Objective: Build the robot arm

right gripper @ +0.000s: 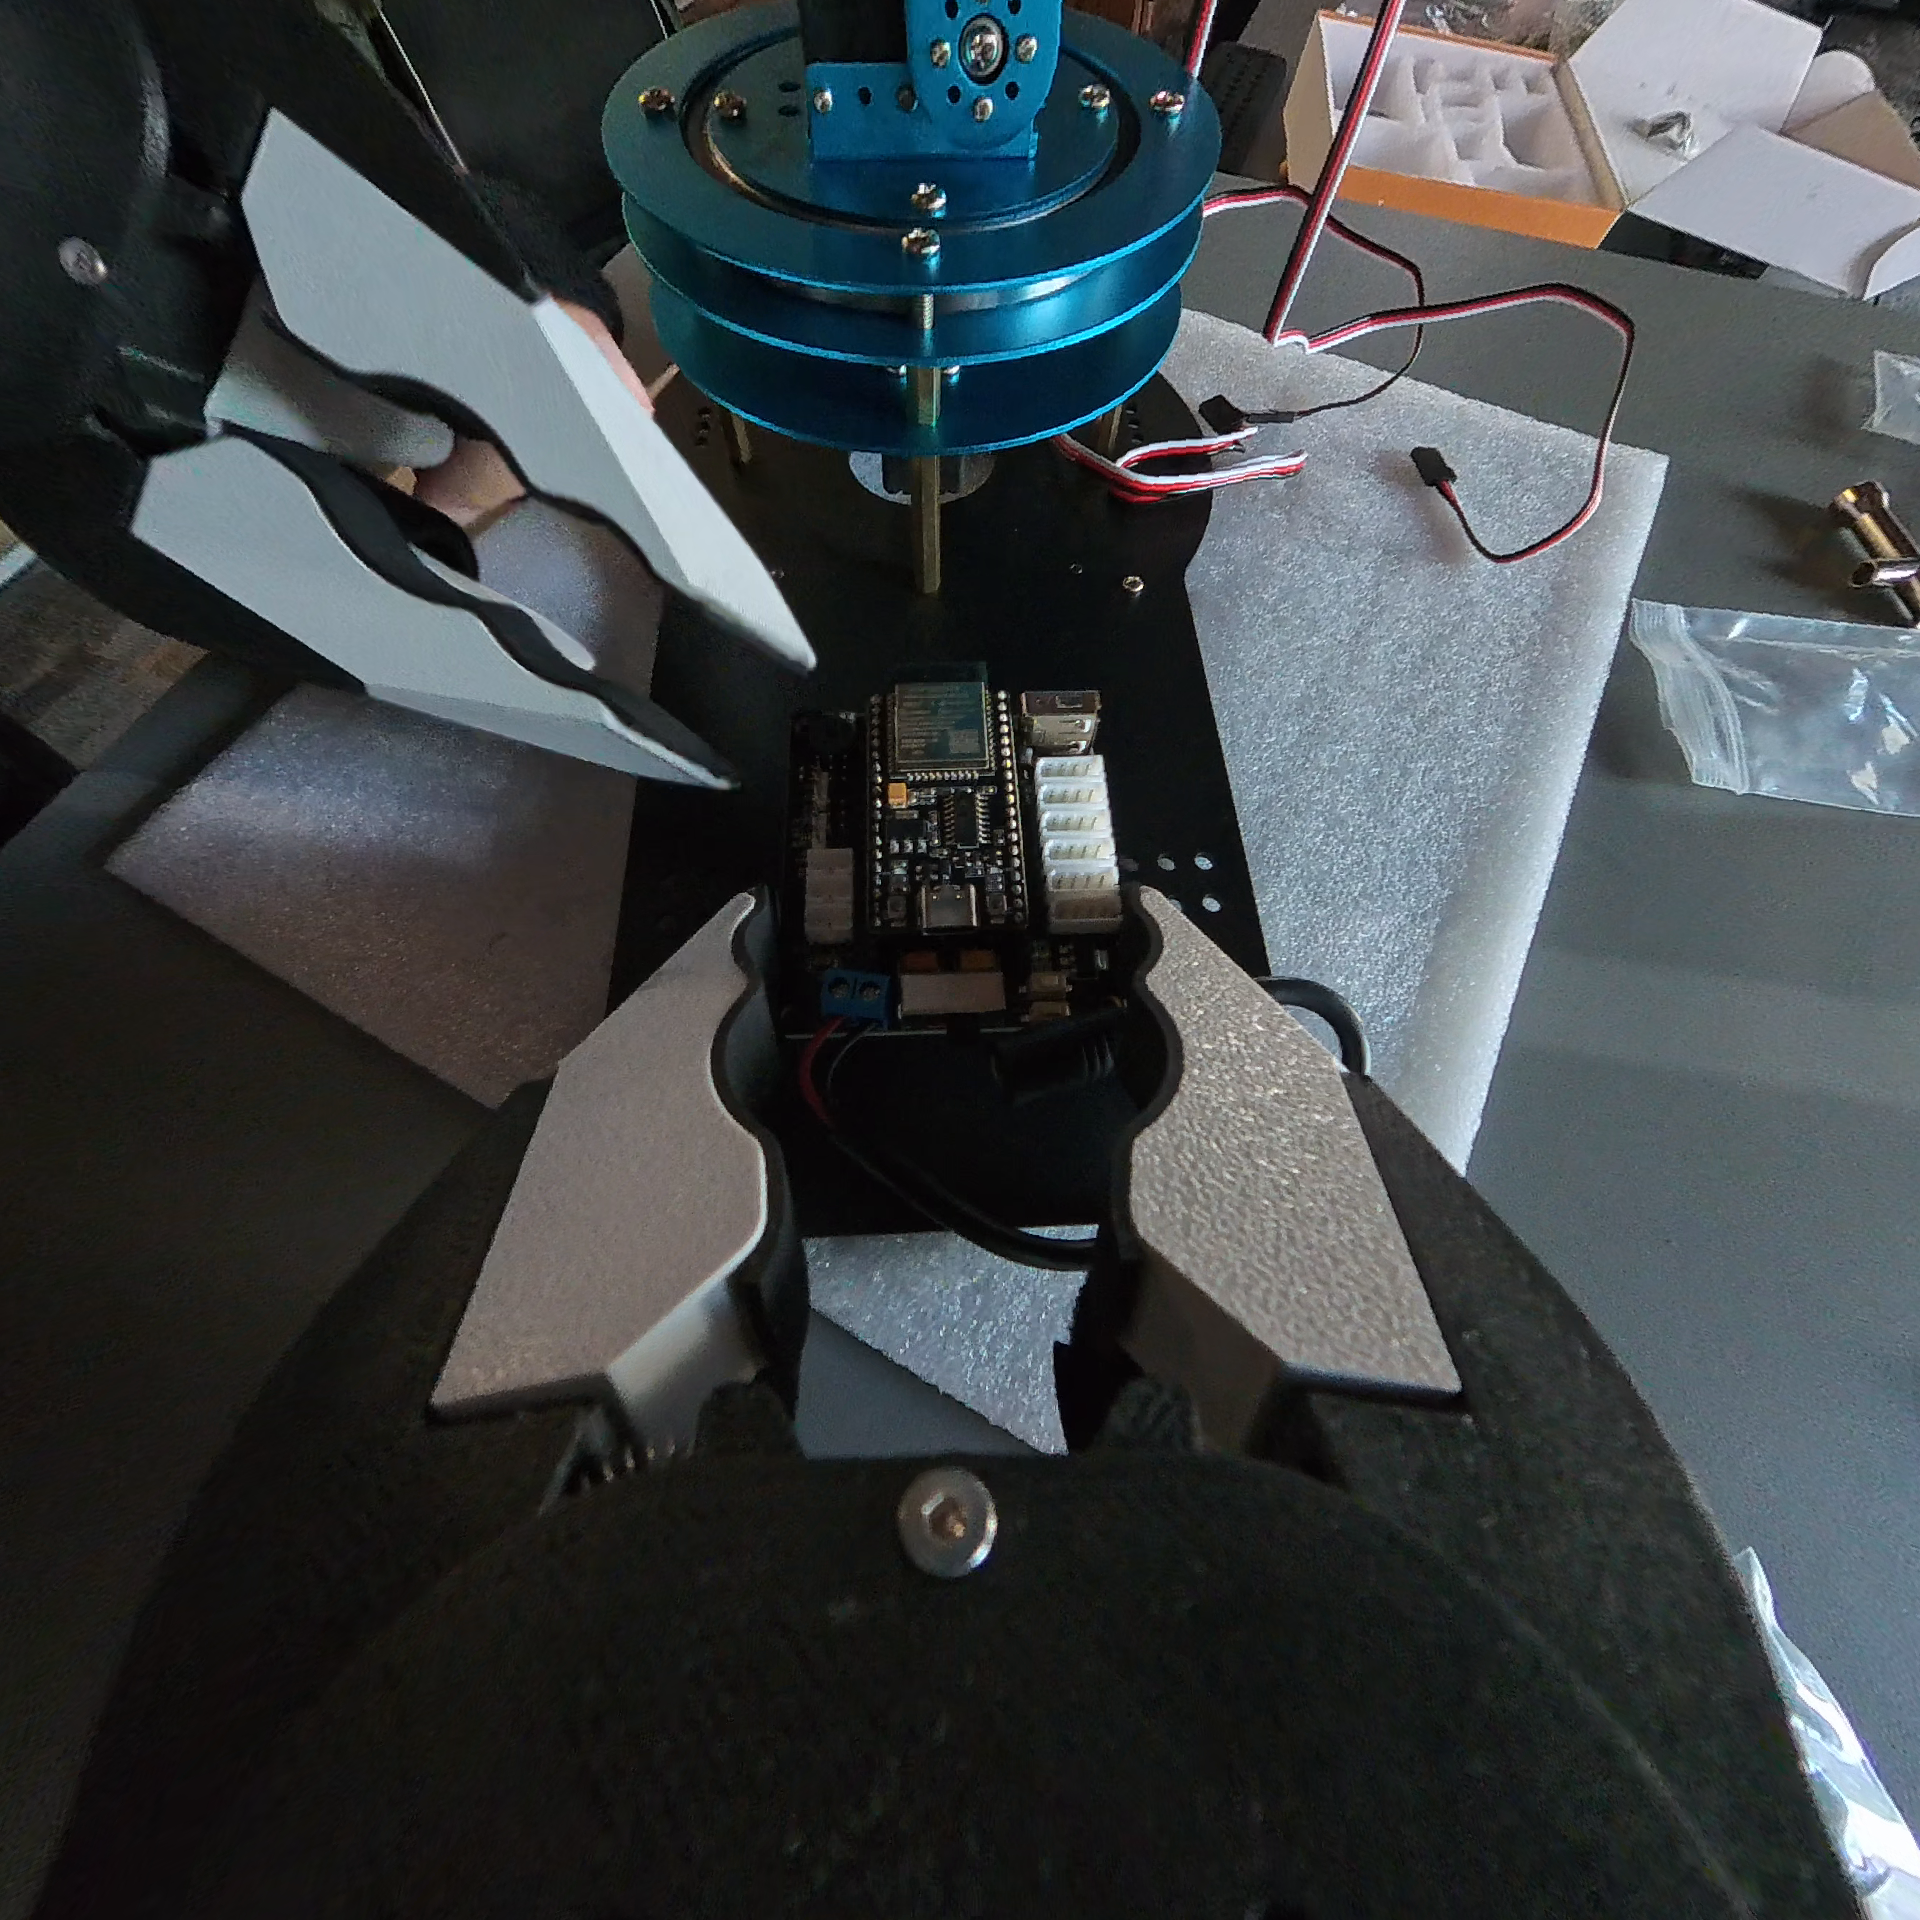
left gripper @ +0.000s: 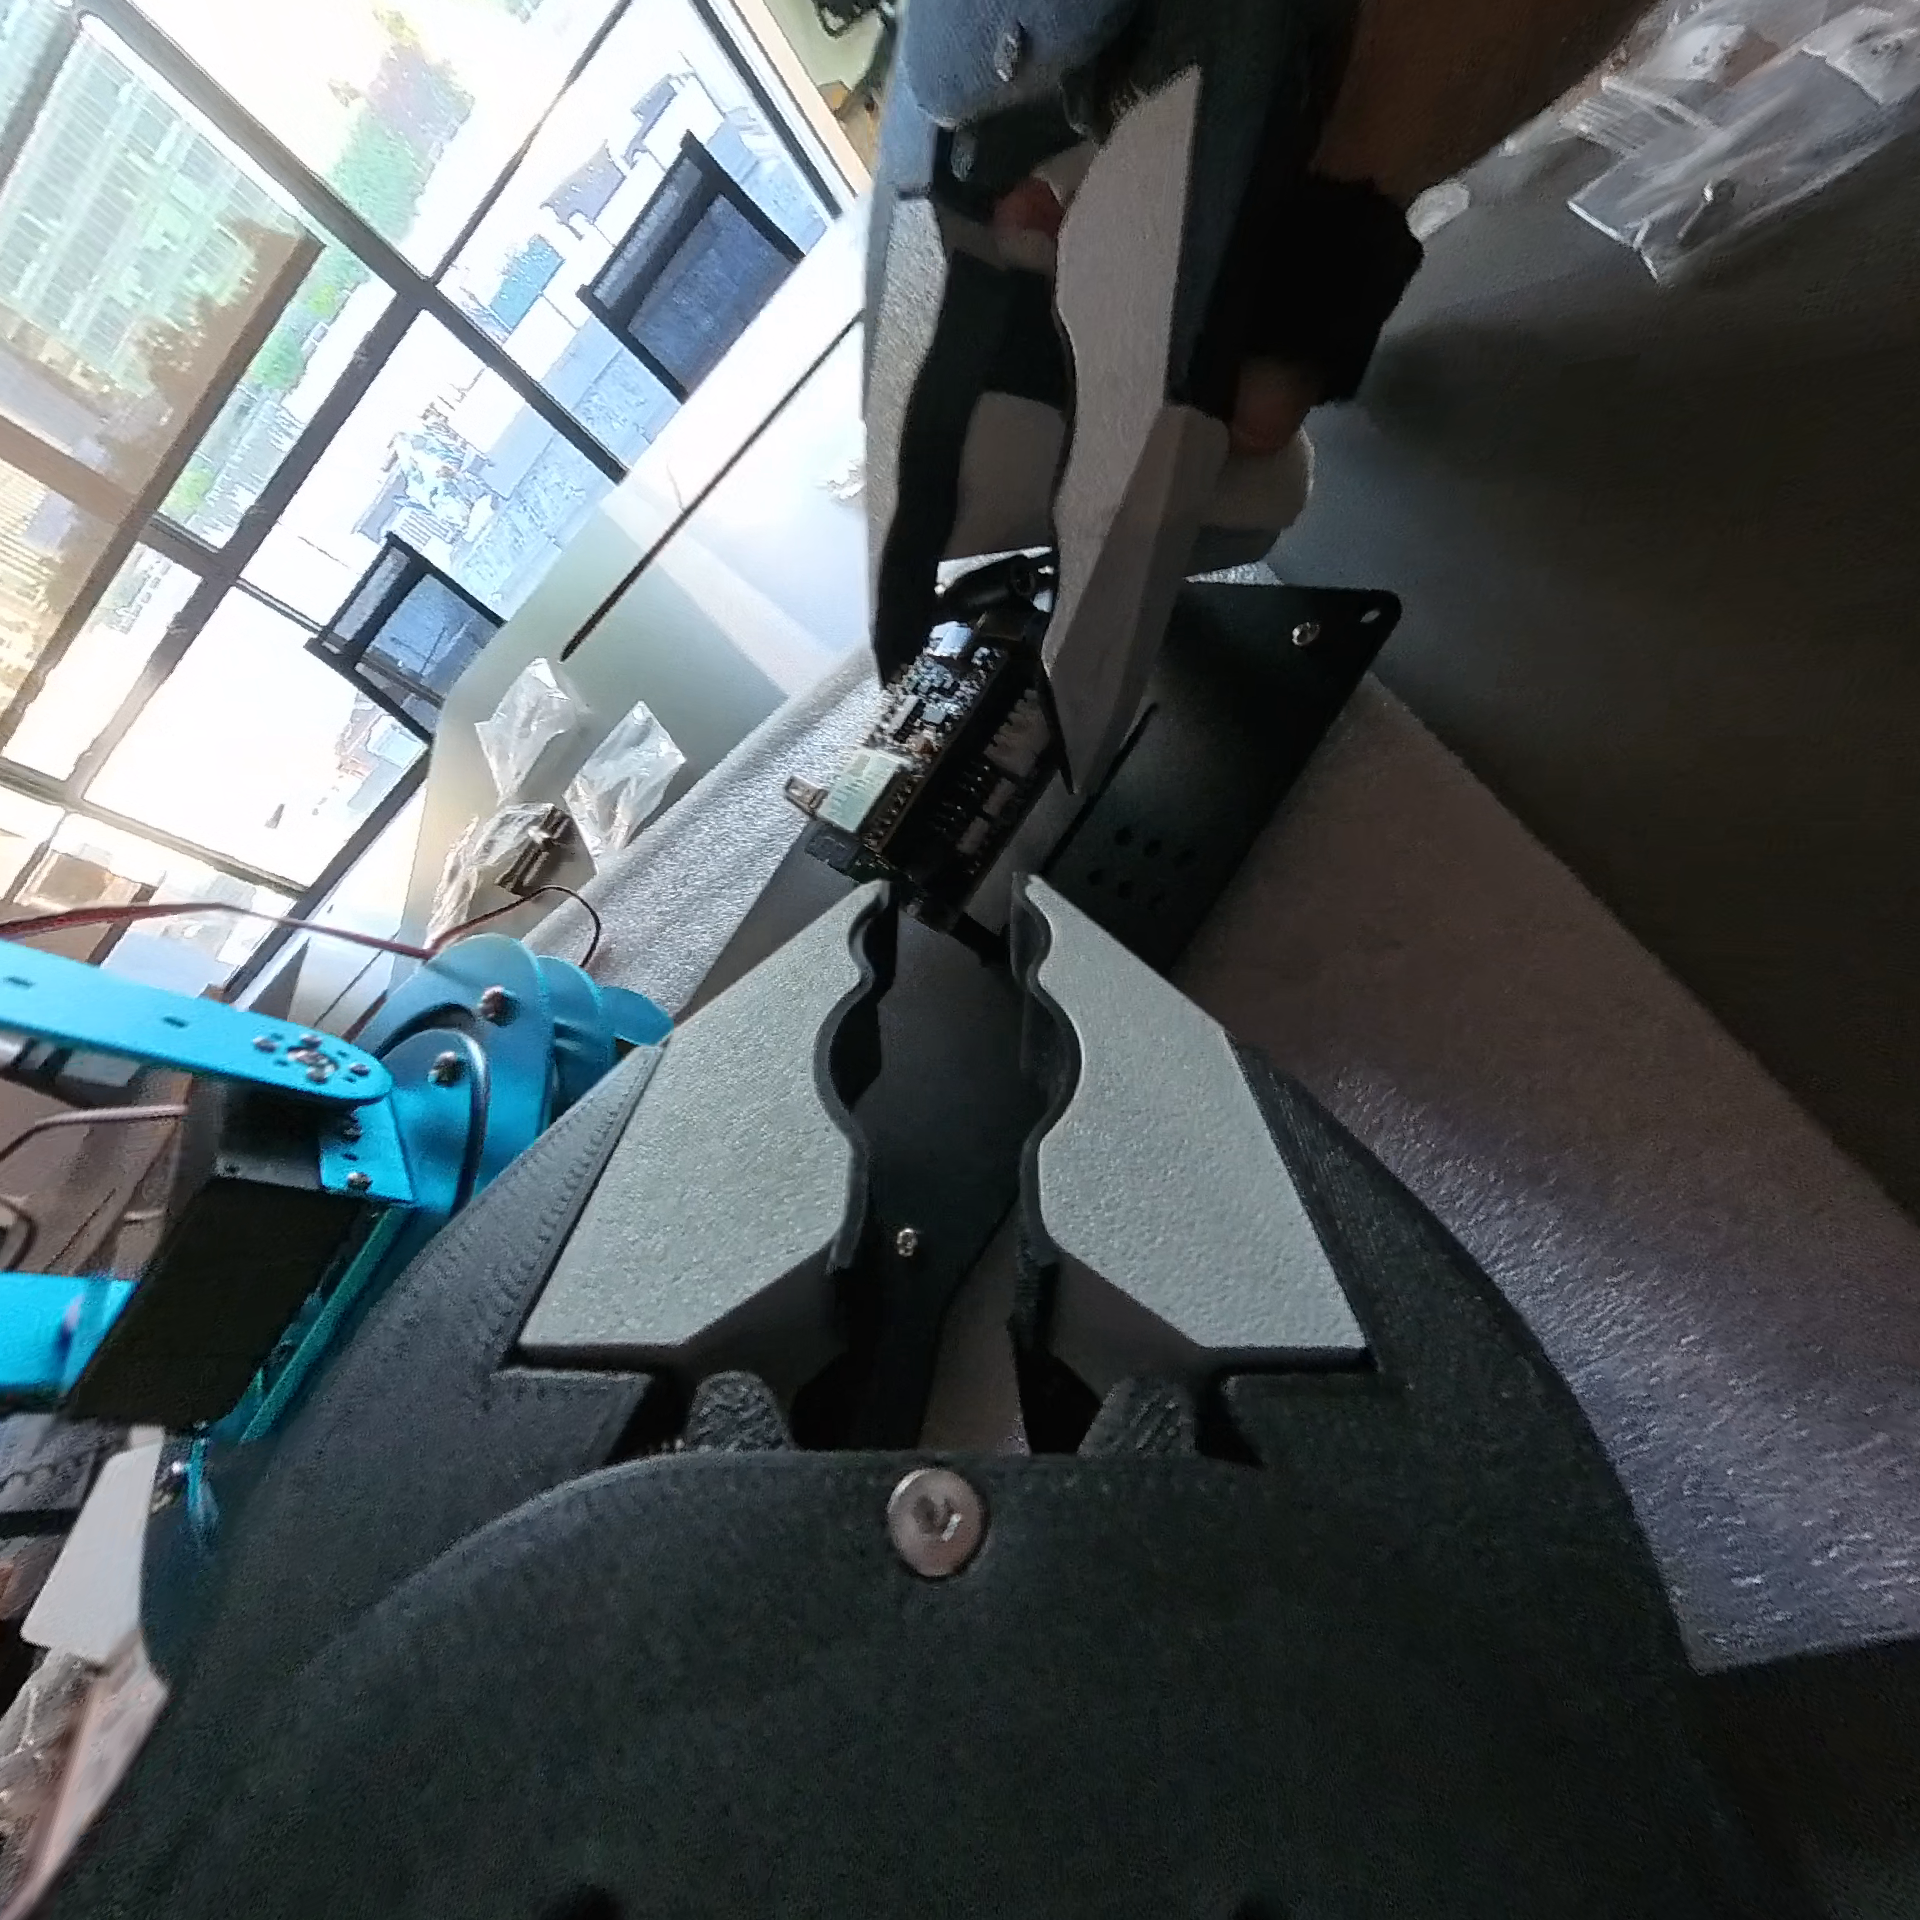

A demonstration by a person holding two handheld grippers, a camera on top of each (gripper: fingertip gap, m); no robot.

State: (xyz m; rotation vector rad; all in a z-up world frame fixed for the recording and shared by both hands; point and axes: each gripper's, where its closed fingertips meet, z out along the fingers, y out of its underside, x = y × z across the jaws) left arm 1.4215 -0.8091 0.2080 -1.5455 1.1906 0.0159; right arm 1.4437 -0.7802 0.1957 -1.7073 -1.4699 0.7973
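Observation:
A black circuit board point(right gripper: 940, 831) with white connectors is mounted on a black metal plate point(right gripper: 1184, 717). My right gripper point(right gripper: 945, 899) is open, its grey fingers straddling the board's near end; whether they touch it is unclear. My left gripper point(right gripper: 769, 722) comes in from the upper left, slightly open and empty, its tips just off the board's far left corner. In the left wrist view my left gripper point(left gripper: 948, 888) points at the board point(left gripper: 935, 769) over the plate point(left gripper: 1195, 790), and the right gripper point(left gripper: 977, 717) reaches down around the board.
A blue turntable base point(right gripper: 904, 260) with a blue bracket stands on the plate behind the board. White foam sheet point(right gripper: 1403, 779) lies under the plate. Servo wires point(right gripper: 1507, 322), a plastic bag point(right gripper: 1787, 717), metal standoffs point(right gripper: 1881, 540) and an open box point(right gripper: 1455, 114) sit to the right.

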